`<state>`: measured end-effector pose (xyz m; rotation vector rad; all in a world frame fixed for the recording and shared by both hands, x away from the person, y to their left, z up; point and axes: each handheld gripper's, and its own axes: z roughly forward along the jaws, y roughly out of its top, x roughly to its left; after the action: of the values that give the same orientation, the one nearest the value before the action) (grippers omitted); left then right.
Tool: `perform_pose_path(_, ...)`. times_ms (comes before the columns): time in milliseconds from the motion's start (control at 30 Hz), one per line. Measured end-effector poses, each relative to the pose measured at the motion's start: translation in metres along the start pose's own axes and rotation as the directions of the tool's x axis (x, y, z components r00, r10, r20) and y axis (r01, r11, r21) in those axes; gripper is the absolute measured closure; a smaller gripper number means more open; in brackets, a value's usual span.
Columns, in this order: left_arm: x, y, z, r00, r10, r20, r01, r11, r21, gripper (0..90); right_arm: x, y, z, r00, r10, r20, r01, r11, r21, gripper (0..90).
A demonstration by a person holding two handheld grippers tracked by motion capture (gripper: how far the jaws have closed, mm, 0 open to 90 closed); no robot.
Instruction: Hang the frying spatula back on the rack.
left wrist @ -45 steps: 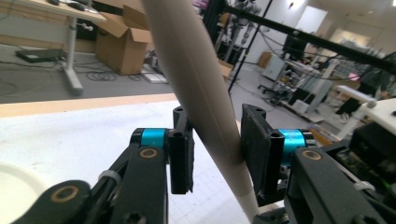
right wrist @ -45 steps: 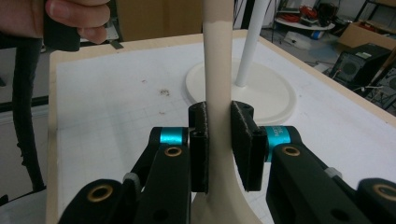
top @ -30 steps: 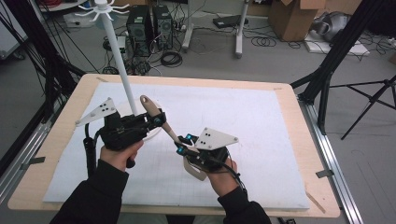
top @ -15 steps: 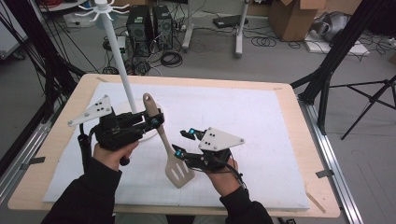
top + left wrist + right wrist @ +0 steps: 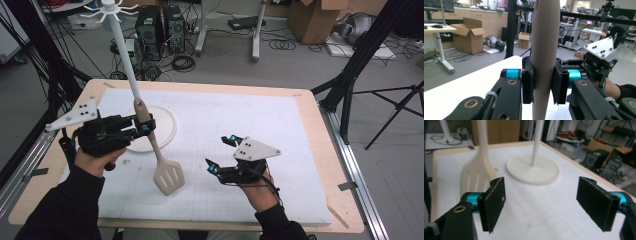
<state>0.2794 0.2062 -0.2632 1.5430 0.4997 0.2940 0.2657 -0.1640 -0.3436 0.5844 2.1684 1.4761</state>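
Now the left gripper [image 5: 143,125] alone clamps the spatula [image 5: 159,159] handle between its fingers; the right gripper [image 5: 221,153] has let go and drawn away, fingers spread wide, empty.

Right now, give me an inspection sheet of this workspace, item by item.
Surface: wooden table covered by a white gridded mat.
Job's things: beige slotted spatula hanging blade down above the mat; white hook stand with its round base on the mat.
Clutter: nothing seen on the mat.
Grippers: left claw shut on the spatula's handle; right claw open, apart from the spatula, holding nothing.
Cables: a black cable trails from the left claw; more lie on the floor beyond the table.
Surroundings: computer towers, cardboard box, black tripod legs.
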Motion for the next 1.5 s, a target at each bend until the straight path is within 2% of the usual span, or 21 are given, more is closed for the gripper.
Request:
perform_pose_path(100,0.009,0.005,-0.005,0.9999,0.001,0.017,-0.001,1.0000,0.001,73.8,-0.009,-0.011,-0.006,0.9994,0.029,0.020,-0.029,0.999,0.014,20.8)
perform_pose_path(200,0.017,0.014,-0.006,0.9999,0.012,0.002,-0.012,0.9996,0.026,73.8,-0.017,-0.020,-0.007,0.9981,0.046,0.041,-0.047,0.998,0.031,20.8)
perform_pose_path(467,0.036,0.048,0.001,0.9986,0.040,-0.036,-0.039,0.9988,0.028,73.8,-0.024,-0.026,-0.009,0.9961,0.056,0.068,-0.059,0.998,0.036,20.7)
perform_pose_path(733,0.052,0.081,0.016,0.9967,0.067,-0.047,-0.063,0.9954,0.071,73.9,-0.031,-0.030,-0.014,0.9941,0.074,0.079,-0.077,0.997,0.029,20.5)
perform_pose_path(967,0.070,0.104,0.022,0.9956,0.060,-0.072,-0.053,0.9948,0.087,73.8,-0.033,-0.032,-0.014,0.9934,0.081,0.081,-0.084,0.996,0.032,20.5)
perform_pose_path(1100,0.080,0.111,0.022,0.9954,0.048,-0.083,-0.042,0.9959,0.080,73.8,-0.033,-0.033,-0.013,0.9937,0.080,0.079,-0.082,0.996,0.032,20.5)
perform_pose_path(1267,0.093,0.114,0.025,0.9977,0.014,-0.067,-0.008,0.9966,0.082,73.7,-0.032,-0.033,-0.014,0.9936,0.083,0.077,-0.085,0.996,0.028,20.6)
perform_pose_path(1333,0.099,0.114,0.026,0.9983,-0.015,-0.056,0.019,0.9977,0.065,73.8,-0.032,-0.033,-0.015,0.9934,0.085,0.077,-0.088,0.996,0.031,20.6)
perform_pose_path(1500,0.109,0.115,0.025,0.9978,-0.031,-0.059,0.035,0.9973,0.065,73.7,-0.033,-0.034,-0.016,0.9929,0.086,0.082,-0.089,0.996,0.032,20.5)
